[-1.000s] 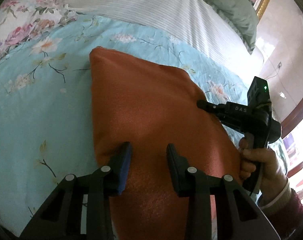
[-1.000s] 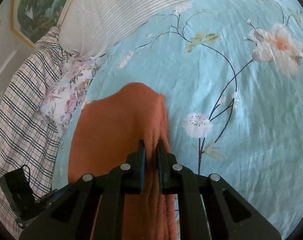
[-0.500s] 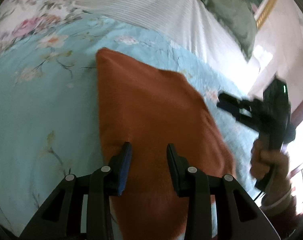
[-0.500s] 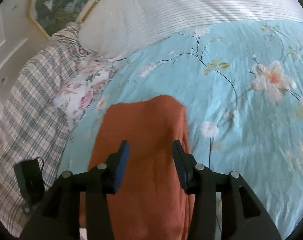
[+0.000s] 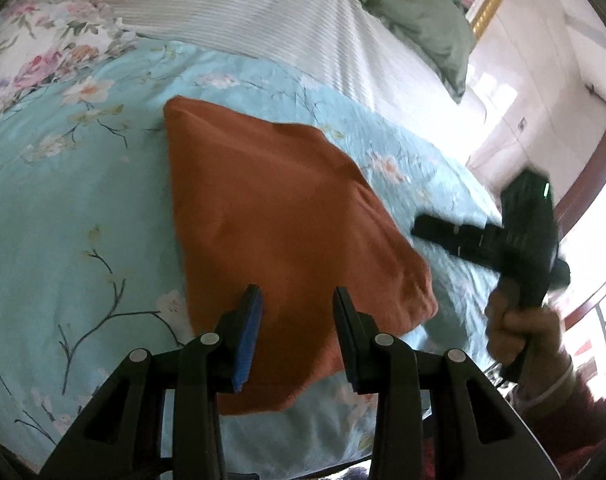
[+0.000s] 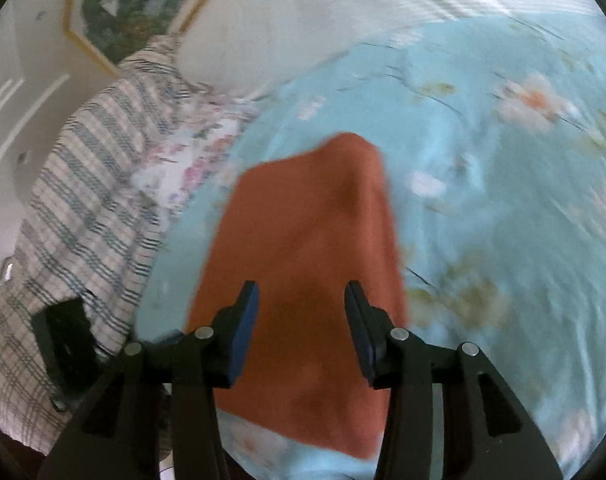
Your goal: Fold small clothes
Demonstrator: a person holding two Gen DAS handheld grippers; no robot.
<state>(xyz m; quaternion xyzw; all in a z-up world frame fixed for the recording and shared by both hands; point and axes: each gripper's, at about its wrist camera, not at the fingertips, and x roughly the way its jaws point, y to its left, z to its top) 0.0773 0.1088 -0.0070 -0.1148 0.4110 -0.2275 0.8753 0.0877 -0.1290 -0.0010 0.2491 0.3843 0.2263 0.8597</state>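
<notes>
A folded orange cloth (image 5: pixel 279 216) lies flat on the light blue floral bedspread (image 5: pixel 63 208). My left gripper (image 5: pixel 297 336) is open and empty, hovering over the cloth's near edge. My right gripper (image 6: pixel 301 328) is open and empty above the same orange cloth (image 6: pixel 311 248). In the left wrist view the right gripper (image 5: pixel 431 232) shows as a blurred black tool held in a hand, to the right of the cloth and apart from it.
A white striped pillow (image 5: pixel 271 20) and a green pillow (image 5: pixel 415 12) lie at the head of the bed. A plaid blanket (image 6: pixel 83 208) and a floral pillow (image 6: pixel 191 160) lie left of the cloth. A framed picture (image 6: pixel 135 4) hangs on the wall.
My right gripper opened and let go of the cloth's edge, then pulled back and up. The cloth now lies flat. My left gripper also drew back a little, still open.
</notes>
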